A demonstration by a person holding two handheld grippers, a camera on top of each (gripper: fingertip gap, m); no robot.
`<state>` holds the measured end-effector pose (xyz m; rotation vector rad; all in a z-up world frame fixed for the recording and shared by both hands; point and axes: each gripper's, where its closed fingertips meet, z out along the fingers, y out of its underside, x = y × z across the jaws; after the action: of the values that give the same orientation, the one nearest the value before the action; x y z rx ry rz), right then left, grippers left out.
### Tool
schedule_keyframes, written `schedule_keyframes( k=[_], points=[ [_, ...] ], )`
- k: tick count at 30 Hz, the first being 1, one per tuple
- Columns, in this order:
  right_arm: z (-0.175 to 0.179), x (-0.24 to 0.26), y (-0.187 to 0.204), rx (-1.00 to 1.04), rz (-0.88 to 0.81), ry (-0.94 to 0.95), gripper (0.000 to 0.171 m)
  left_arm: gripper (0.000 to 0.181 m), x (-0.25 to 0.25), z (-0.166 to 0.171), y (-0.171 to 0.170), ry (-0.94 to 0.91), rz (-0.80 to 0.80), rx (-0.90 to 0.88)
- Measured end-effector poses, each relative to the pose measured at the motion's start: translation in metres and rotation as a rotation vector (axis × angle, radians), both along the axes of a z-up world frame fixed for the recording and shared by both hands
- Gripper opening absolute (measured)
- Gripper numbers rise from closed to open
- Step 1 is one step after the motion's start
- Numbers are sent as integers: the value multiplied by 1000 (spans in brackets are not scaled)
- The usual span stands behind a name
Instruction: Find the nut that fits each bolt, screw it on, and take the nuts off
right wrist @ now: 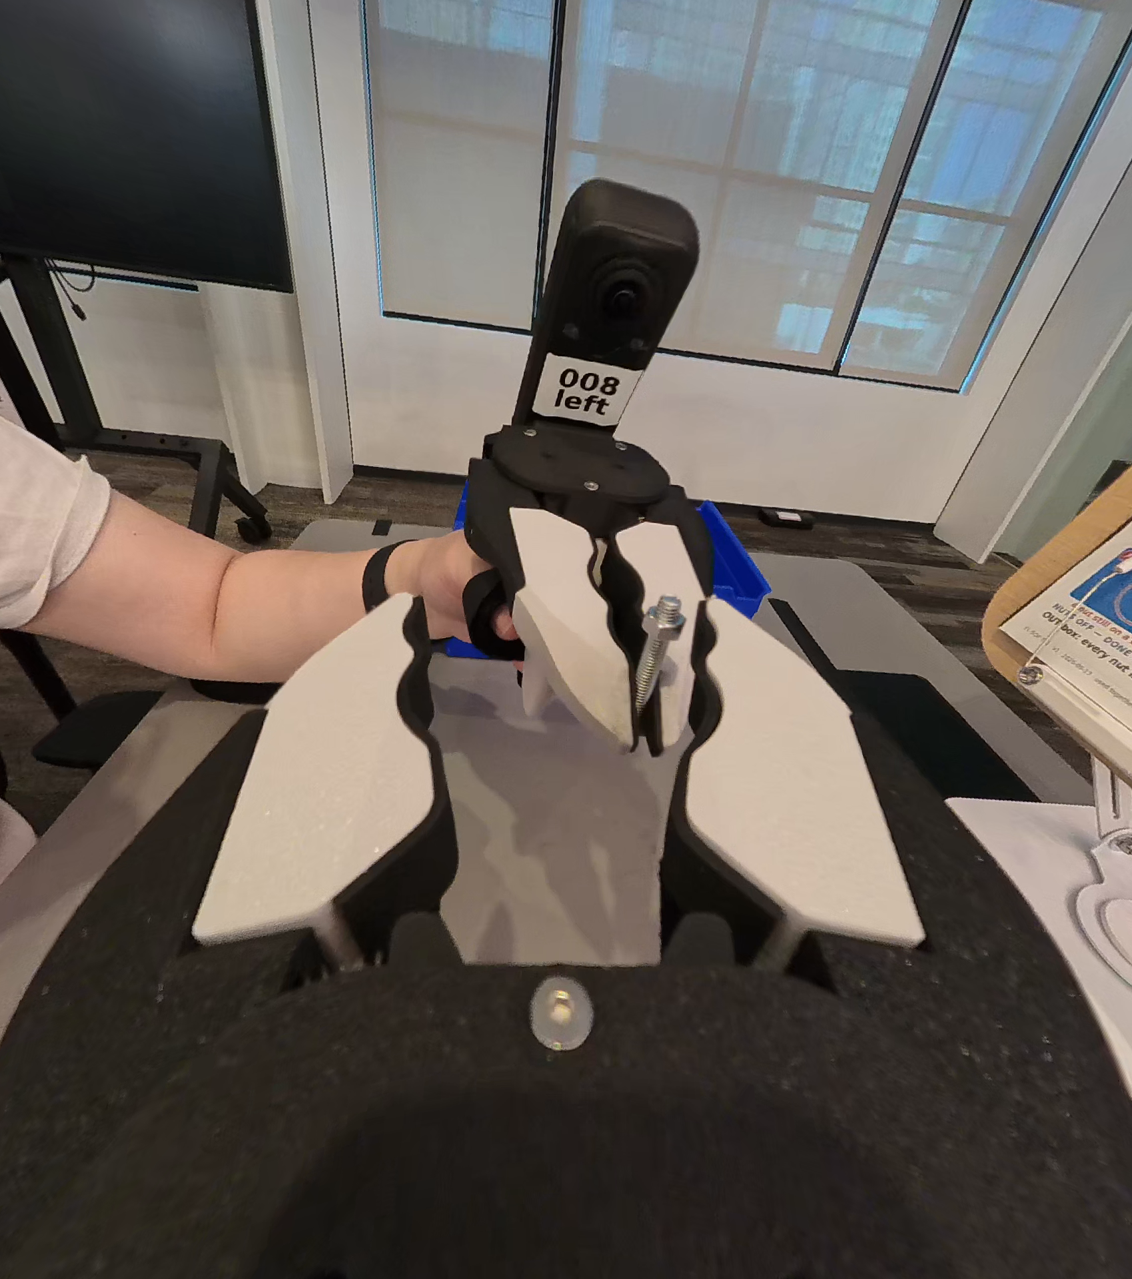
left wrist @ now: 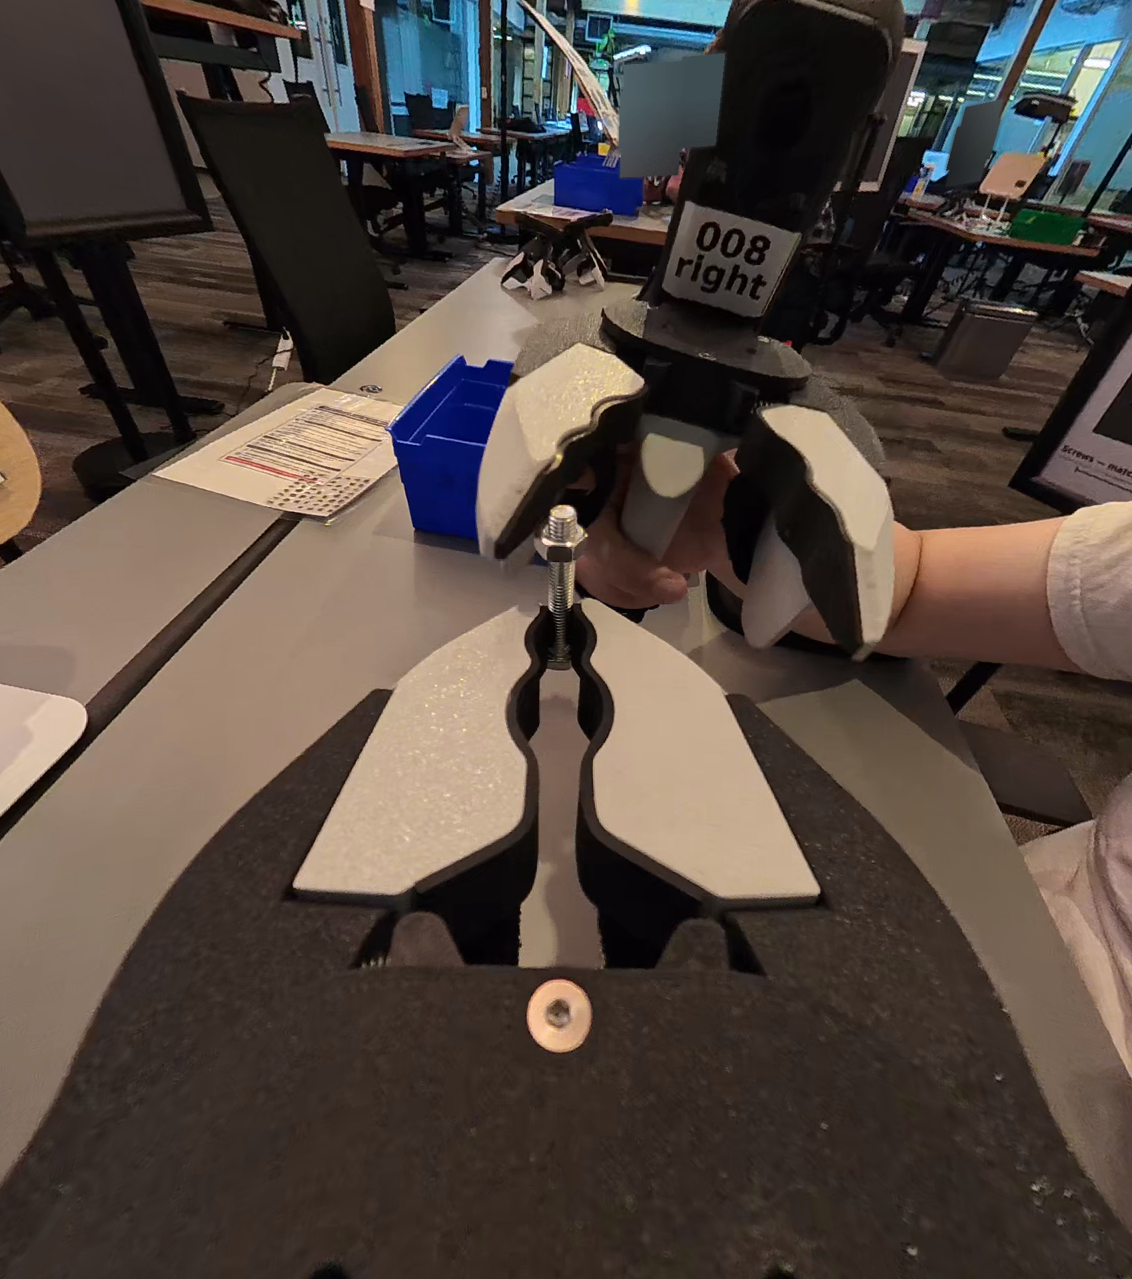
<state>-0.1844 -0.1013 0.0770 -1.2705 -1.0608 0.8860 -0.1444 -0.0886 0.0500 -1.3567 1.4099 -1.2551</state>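
Left wrist view: the left tongs (left wrist: 559,633) clamp the lower end of an upright bolt (left wrist: 560,588) above the grey tabletop (left wrist: 203,657); a hex nut (left wrist: 561,549) sits near its top. The right tongs (left wrist: 639,588) hang spread just beside the nut.

Right wrist view: the right tongs (right wrist: 559,650) stand wide apart, facing the bolt (right wrist: 654,650) and nut (right wrist: 665,629); a blue bin (right wrist: 732,574) sits behind.

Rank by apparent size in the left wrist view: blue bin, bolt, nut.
1. blue bin, though it sits farther back.
2. bolt, upright in the left hand-held gripper.
3. nut, threaded near its top.
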Motion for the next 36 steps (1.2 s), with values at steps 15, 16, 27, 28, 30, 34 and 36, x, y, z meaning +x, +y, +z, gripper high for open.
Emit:
schedule_keyframes(
  k=[15,16,27,28,30,34,36],
  points=[
    [-1,0,1,-3,-11,-13,74,4,1,0,1,-2,4,-12],
    [-1,0,0,1,-5,-20,74,4,0,0,3,-2,13,-12],
    [-1,0,1,-17,-7,5,74,5,2,-4,0,14,-1,-10],
    [-2,-1,1,-17,-3,-7,74,5,2,-5,1,18,8,-6],
    [-3,0,1,-4,-8,-18,74,4,0,-4,5,17,20,-7],
    [3,7,1,-6,-8,5,70,4,-7,3,12,-15,45,-28],
    [6,9,5,-14,-30,29,72,4,-7,5,9,-23,24,-44]
  ],
)
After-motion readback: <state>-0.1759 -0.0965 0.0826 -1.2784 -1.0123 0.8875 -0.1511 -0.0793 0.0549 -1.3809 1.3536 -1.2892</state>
